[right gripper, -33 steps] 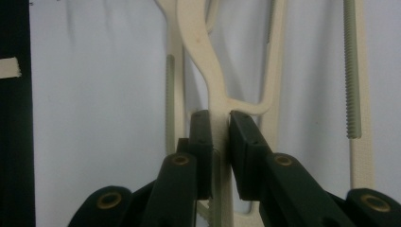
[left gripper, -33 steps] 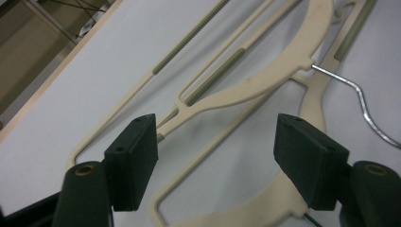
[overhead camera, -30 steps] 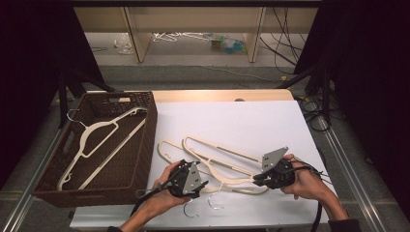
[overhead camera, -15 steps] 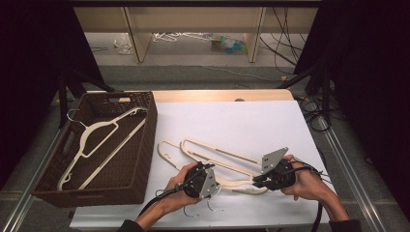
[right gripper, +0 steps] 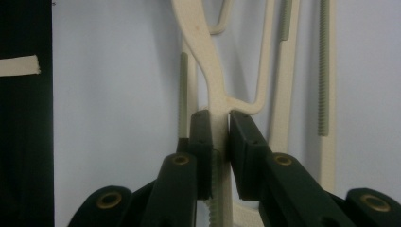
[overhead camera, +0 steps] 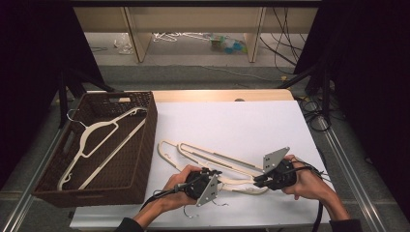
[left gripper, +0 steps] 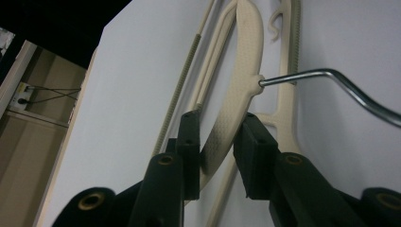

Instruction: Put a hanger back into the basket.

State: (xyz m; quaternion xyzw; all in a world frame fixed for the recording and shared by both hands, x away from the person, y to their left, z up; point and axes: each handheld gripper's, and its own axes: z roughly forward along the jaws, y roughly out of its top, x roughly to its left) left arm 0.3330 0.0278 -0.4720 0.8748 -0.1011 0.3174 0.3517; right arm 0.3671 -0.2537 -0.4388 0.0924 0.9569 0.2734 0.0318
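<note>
Gripping hanger (right gripper: 218, 101) arm between right claw (right gripper: 218, 124) jaws | left claw (left gripper: 218, 137) part-open, straddling its shoulder

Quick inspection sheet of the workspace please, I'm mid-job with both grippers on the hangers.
Surface: white table top, bare at the far half.
Job's things: two cream hangers overlapping on the table; one cream hanger in the brown basket.
Clutter: nothing seen on the table.
Grippers: left hand-held gripper has its jaws around a hanger arm near the metal hook; right hand-held gripper is shut on a hanger arm.
Cables: black cables at the table's right edge.
Surroundings: dark curtains; litter on the floor beyond.
</note>
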